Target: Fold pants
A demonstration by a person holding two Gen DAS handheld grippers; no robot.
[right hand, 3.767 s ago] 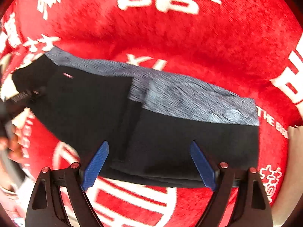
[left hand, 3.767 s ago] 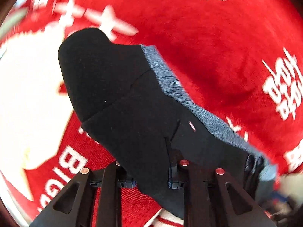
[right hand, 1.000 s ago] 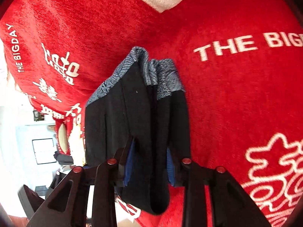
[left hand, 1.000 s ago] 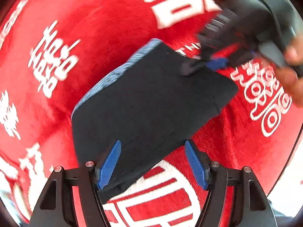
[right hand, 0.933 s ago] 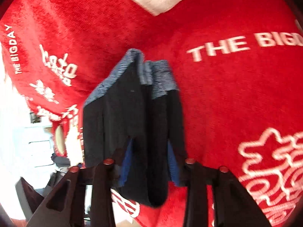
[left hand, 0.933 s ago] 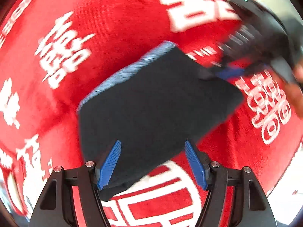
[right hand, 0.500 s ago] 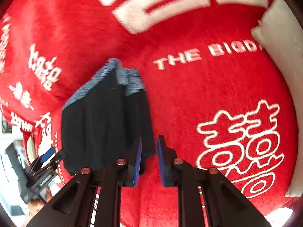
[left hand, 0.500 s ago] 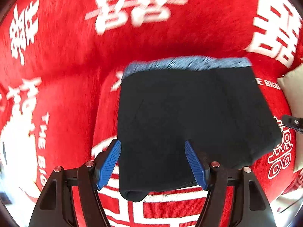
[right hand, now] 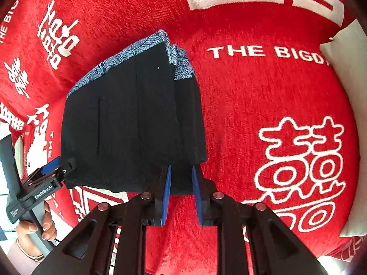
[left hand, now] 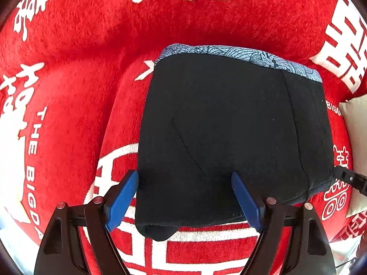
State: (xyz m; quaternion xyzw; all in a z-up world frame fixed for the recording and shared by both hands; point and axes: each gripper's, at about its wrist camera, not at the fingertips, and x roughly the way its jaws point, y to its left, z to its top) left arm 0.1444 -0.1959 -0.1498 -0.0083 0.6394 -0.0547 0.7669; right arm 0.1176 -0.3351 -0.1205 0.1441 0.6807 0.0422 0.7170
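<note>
- Black shorts [left hand: 229, 137], patterned blue-grey waistband [left hand: 240, 56] on the far edge, lie folded into a compact stack on the red blanket [left hand: 91, 68] with white lettering.
- Left gripper [left hand: 184, 197]: jaws spread wide, straddling the near edge of the stack; nothing pinched. Blue pads [left hand: 121, 197] sit at or just above the cloth; we cannot tell whether they touch.
- Right gripper [right hand: 181, 192]: jaws narrow but parted, at the near right corner of the shorts [right hand: 128, 126]. A bit of dark hem shows between the pads; whether it is clamped, we cannot tell.
- Step in hand, as we judge it: finishing, meaning release and tidy. We would let go cleanly and back straight off so the layers do not drag, then press the top flat if an edge lifts.
- Near-left corner bulges below the top layer in the left view; worth tucking square.
- Right view alone shows the stacked layers at the waistband end [right hand: 181, 64], and the left gripper [right hand: 55, 167] at the left corner with the person's hand [right hand: 39, 226].
- Left view alone shows the full top face and a cream pillow [left hand: 355, 119] at right.
</note>
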